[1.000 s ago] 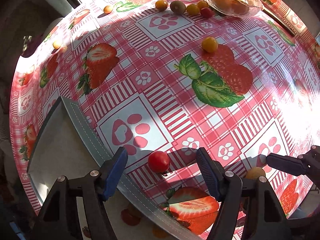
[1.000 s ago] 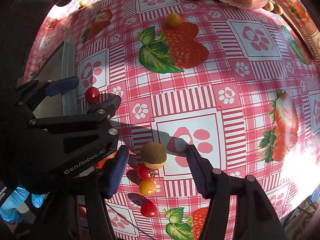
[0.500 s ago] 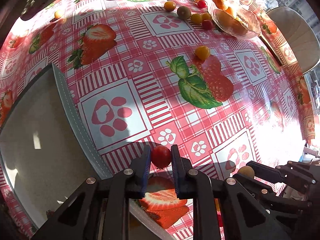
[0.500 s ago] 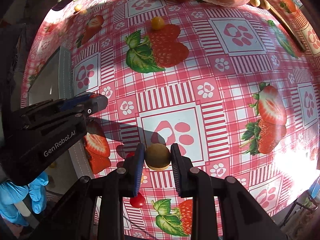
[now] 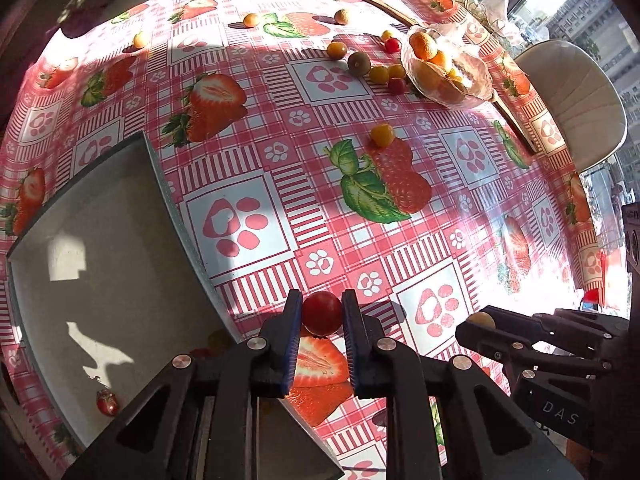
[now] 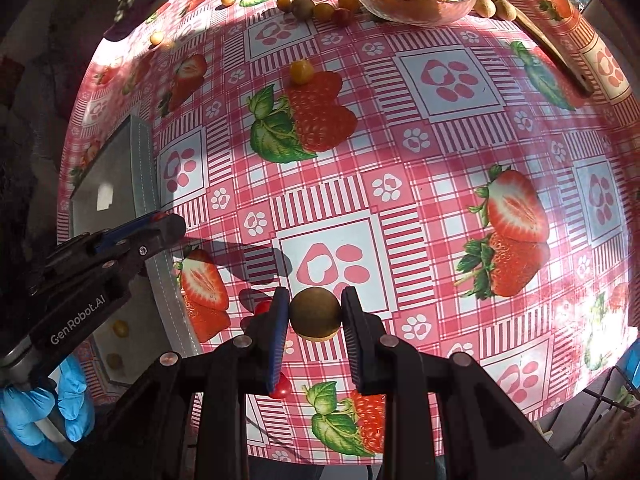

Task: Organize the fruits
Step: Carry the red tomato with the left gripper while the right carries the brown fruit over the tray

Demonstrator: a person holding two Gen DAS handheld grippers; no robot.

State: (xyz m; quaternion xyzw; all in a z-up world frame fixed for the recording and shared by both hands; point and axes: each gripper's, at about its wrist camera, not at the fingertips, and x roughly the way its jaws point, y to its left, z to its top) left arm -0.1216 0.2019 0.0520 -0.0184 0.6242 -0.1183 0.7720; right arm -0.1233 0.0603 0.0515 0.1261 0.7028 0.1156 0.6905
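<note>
Red tomato [image 5: 321, 313] pinched, L claw [image 5: 321, 314]; R claw [image 6: 315, 314] grips kiwi [image 6: 315, 314] (both clamped).

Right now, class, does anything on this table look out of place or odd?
Yes: loose fruit lies scattered on the tablecloth outside the glass bowl, including a yellow tomato alone mid-table. Some sits bunched beside the bowl. Nothing looks spilled or damaged.

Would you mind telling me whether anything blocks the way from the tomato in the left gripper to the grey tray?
Nothing visible does. The left gripper holds the red tomato just beside the grey tray, whose near rim is low and whose floor is mostly bare.
</note>
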